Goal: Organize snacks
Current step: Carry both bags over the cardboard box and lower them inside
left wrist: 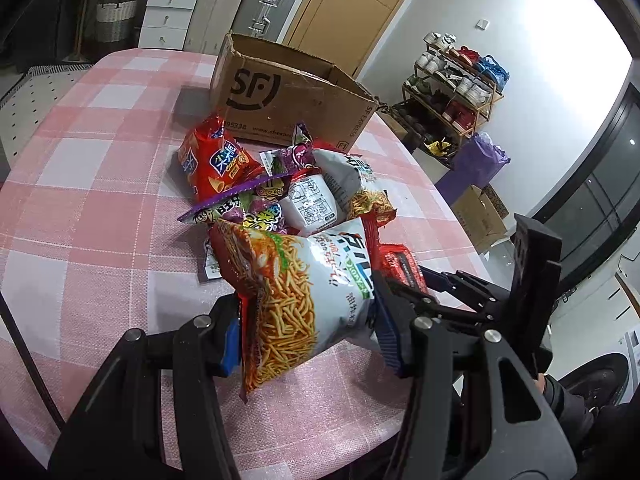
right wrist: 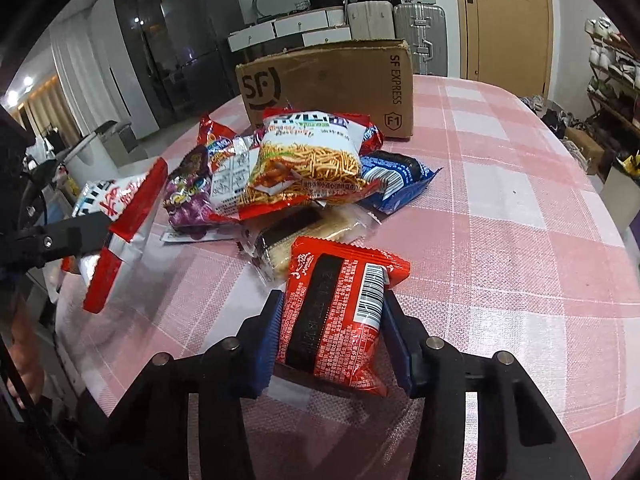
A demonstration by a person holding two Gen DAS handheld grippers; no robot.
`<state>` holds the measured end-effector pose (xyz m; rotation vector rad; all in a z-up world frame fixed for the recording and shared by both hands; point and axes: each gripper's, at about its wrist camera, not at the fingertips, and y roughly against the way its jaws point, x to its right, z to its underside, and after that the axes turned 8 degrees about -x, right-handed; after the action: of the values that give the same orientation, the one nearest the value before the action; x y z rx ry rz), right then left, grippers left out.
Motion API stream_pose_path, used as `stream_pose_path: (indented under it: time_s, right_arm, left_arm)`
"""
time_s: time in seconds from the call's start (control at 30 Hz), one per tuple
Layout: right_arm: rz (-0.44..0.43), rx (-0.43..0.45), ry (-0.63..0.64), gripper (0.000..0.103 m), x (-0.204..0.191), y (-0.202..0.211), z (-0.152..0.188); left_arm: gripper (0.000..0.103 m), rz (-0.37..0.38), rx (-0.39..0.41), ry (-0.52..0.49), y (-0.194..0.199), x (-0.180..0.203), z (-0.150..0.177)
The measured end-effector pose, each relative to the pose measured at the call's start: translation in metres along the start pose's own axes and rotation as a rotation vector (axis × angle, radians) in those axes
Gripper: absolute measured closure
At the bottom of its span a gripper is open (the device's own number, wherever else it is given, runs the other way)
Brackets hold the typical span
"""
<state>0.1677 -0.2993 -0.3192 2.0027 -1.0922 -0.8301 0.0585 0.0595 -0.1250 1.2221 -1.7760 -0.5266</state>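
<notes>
Round table under a pink-and-white checked cloth [right wrist: 500, 208], with an open brown corrugated cardboard shipping box [right wrist: 332, 88] standing at its far side. No snack visible inside from either view; interior hidden.

In front of the box, a loose heap of crinkly foil and plastic snack packets [right wrist: 280, 176], overlapping one another: a second grey-and-red bag of fried noodle sticks on top, a red chip bag, purple packets, a dark blue packet at the right edge.

Nearer, lifted clear of the heap: large grey-and-red foil bag printed with orange fried noodle sticks [left wrist: 296, 296], clamped at its lower end between the blue pads of the left gripper [left wrist: 310, 344], jaws narrowed onto the bag, bag hanging tilted above the cloth.

Smallest: flat red plastic packet with a black panel and barcode [right wrist: 336, 316], squeezed between the blue pads of the right gripper [right wrist: 334, 340], jaws drawn in against both side edges, packet apparently propped just off the table near the heap.

Judged step: both pickups made, loading into the box not yet begun. Next: carry each packet over the heap, above the box rim, then release one at a time. Light, slippery wrappers; firm grip needed, no swinging.
</notes>
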Motion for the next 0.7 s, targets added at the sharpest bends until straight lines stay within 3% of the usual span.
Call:
stream_pose_path:
  time_s: [0.37, 0.7]
  right_arm:
    - [-0.06, 0.092, 0.004, 0.055, -0.001, 0.033, -0.009]
    - [-0.121, 0.188, 0.027, 0.055, -0.004, 0.074, -0.036]
  left_arm:
    - [0.052, 0.006, 0.028, 0.003, 0.011, -0.005, -0.01]
    - [0.052, -0.008, 0.077, -0.009, 0.029, -0.005, -0.043]
